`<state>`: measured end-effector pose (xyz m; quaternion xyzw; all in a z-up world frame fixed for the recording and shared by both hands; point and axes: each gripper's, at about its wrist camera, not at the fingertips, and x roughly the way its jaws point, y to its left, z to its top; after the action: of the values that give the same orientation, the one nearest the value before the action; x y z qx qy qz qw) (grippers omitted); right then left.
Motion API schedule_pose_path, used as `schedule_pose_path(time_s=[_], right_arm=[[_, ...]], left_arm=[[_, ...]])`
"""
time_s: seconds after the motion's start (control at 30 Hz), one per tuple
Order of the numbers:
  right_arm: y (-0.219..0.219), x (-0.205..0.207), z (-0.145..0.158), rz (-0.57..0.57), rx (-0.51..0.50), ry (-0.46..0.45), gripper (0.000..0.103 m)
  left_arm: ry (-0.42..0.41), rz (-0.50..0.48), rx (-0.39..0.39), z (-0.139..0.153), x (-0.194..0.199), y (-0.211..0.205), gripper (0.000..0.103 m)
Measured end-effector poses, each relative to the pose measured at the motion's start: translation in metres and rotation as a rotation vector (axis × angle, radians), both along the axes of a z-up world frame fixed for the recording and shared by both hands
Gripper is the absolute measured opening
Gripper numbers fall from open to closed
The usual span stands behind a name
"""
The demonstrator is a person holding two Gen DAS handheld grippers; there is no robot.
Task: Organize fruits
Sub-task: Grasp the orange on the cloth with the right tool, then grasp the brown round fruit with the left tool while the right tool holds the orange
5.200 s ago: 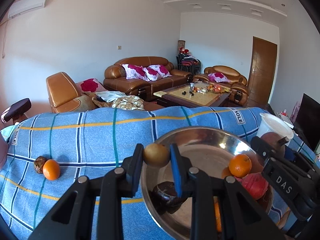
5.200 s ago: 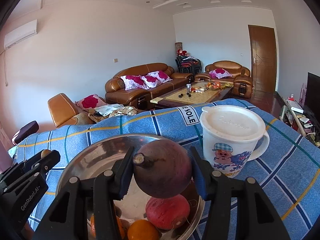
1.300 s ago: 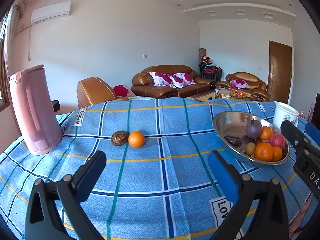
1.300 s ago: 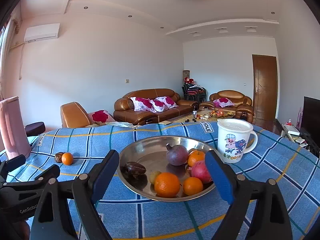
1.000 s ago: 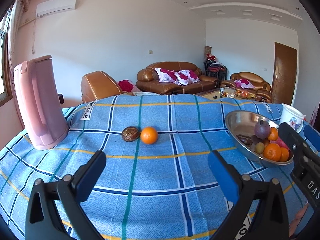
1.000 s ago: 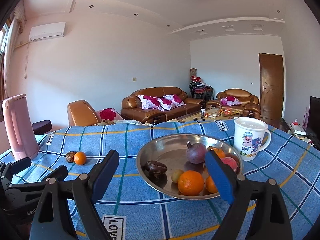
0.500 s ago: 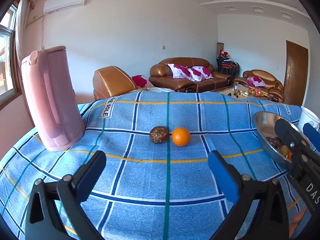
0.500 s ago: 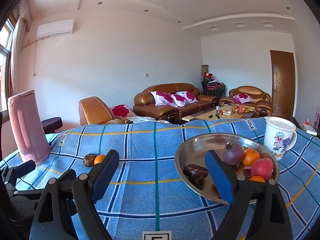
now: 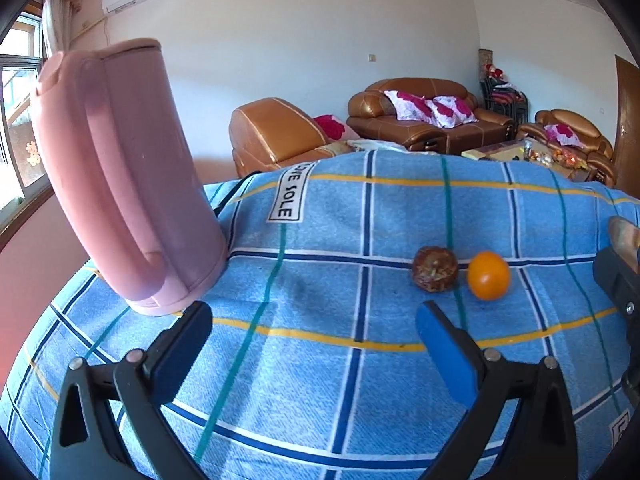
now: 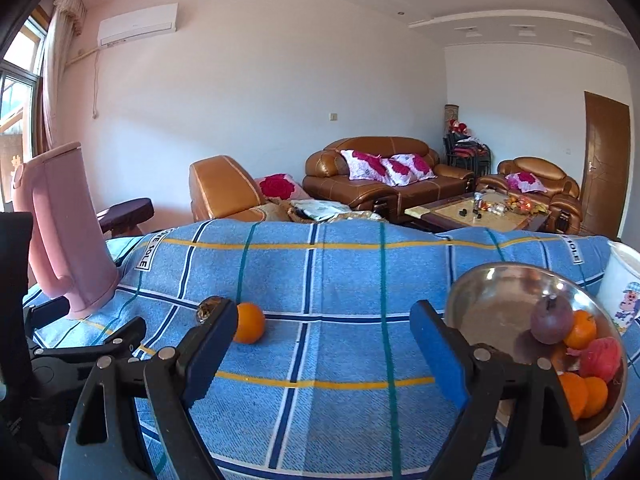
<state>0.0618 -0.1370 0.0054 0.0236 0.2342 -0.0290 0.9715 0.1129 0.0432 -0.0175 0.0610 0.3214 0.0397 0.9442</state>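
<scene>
A blue plaid cloth [image 9: 320, 380] covers the table and fills the space under and ahead of both claws. The pink kettle [image 9: 120, 184] stands upright on it, ahead and to the left of the left gripper [image 9: 312, 344], close to that claw's left finger; from the right gripper [image 10: 320, 340] it lies well off to the left. The steel bowl [image 10: 492, 292] sits ahead and to the right of the right gripper, its near rim hidden behind that claw's right finger. Inside it lie a dark purple fruit [image 10: 552, 320], a pink-red fruit [image 10: 602, 356] and several small oranges [image 10: 582, 330]. A white cartoon mug [image 10: 620, 292] stands just beyond the bowl, at the far right.

Loose on the cloth, an orange [image 9: 489, 275] and a wrinkled brown fruit [image 9: 435, 269] rest side by side, just apart, ahead and to the right of the left gripper, beyond its right finger. From the right gripper they sit ahead and to the left, the brown one partly hidden by its left finger.

Both claws are spread wide with nothing between the blue pads [image 9: 444, 356], hanging above the cloth.
</scene>
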Motion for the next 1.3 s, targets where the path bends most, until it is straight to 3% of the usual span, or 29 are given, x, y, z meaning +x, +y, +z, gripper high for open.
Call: schedule_pose_path(time_s=[0.2, 0.3, 0.5, 0.63, 0.8, 0.93, 1.03, 1.17, 1.3], right_arm=[[0.026, 0.058, -0.020, 0.106, -0.002, 0.190, 0.087], [0.036, 0.080, -0.032, 0.143, -0.004, 0.280, 0.072], [0.048, 0.103, -0.044, 0.158, -0.021, 0.347, 0.069], [0.052, 0.111, -0.051, 0.164, -0.029, 0.405, 0.041], [0.042, 0.101, -0.048, 0.135, 0.005, 0.380, 0.040], [0.024, 0.070, -0.035, 0.093, 0.020, 0.275, 0.039], [0.011, 0.044, -0.025, 0.053, 0.008, 0.191, 0.040], [-0.001, 0.022, -0.014, -0.017, -0.048, 0.097, 0.040], [-0.015, 0.017, -0.010, -0.055, -0.023, 0.064, 0.040]], left_arm=[[0.100, 0.028, -0.078, -0.015, 0.018, 0.020, 0.103], [0.122, 0.037, -0.093, -0.018, 0.021, 0.025, 0.103], [0.139, 0.050, -0.098, -0.021, 0.022, 0.028, 0.103], [0.153, 0.062, -0.105, -0.022, 0.026, 0.035, 0.103], [0.146, 0.049, -0.107, -0.022, 0.023, 0.037, 0.103], [0.117, 0.003, -0.100, -0.018, 0.018, 0.028, 0.103], [0.104, -0.039, -0.084, -0.011, 0.017, 0.012, 0.103], [0.151, -0.109, -0.117, -0.002, 0.034, -0.016, 0.098], [0.148, -0.136, -0.075, 0.003, 0.056, -0.052, 0.091]])
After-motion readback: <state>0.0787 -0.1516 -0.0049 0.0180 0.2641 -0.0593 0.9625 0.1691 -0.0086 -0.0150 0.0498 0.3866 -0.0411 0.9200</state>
